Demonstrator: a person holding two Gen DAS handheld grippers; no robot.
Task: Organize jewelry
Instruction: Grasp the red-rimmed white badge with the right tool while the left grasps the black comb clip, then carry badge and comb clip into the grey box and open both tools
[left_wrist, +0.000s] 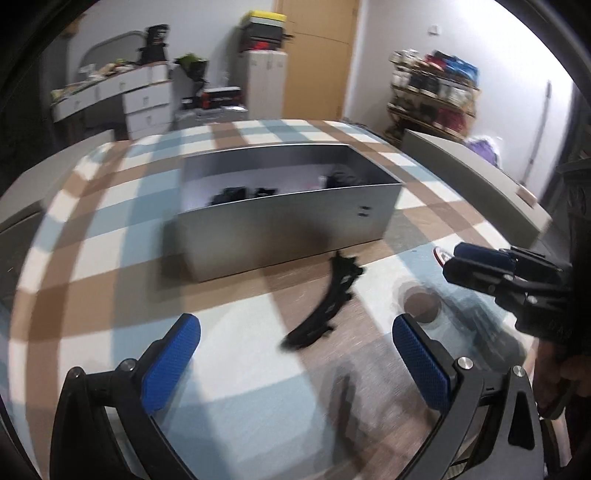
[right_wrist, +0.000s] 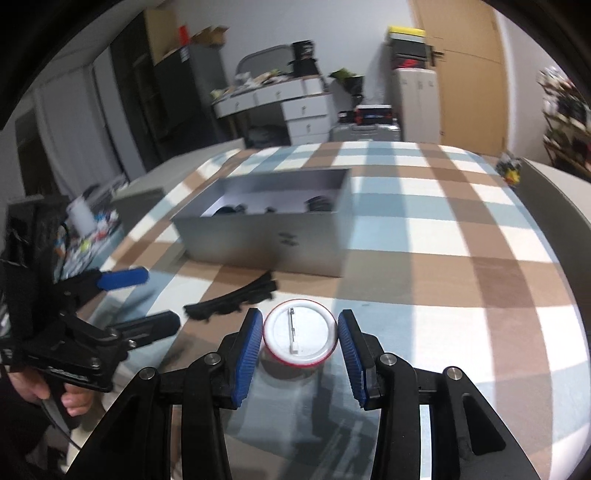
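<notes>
We are viewing the left gripper (left_wrist: 295, 354) with its blue pads (left_wrist: 168, 363) standing wide apart above the checkered cloth (left_wrist: 110, 258). A black hair clip (left_wrist: 325, 306) is lying between them and the grey box (left_wrist: 288, 229), while the right gripper (left_wrist: 454, 260) is entering at the right edge, holding a red-rimmed item.

Surface and material notes, both wrist views.

Bench covered by a checked cloth (right_wrist: 424, 236), matt, woven-looking, in brown, pale blue and white. Open box (left_wrist: 280, 229): smooth brushed grey, metallic-looking sheen, white inside. Hair clip (left_wrist: 325, 306): black, matt, toothed, probably plastic. Round badge (right_wrist: 300, 332): white glossy back, red rim, thin metal pin across it. Right gripper (right_wrist: 300, 345) and left gripper (left_wrist: 295, 363): black matt plastic arms, bright steel bolts, blue pads (right_wrist: 245, 354) with a ridged, rubbery texture. Background door (right_wrist: 469, 74): smooth light wood.
</notes>
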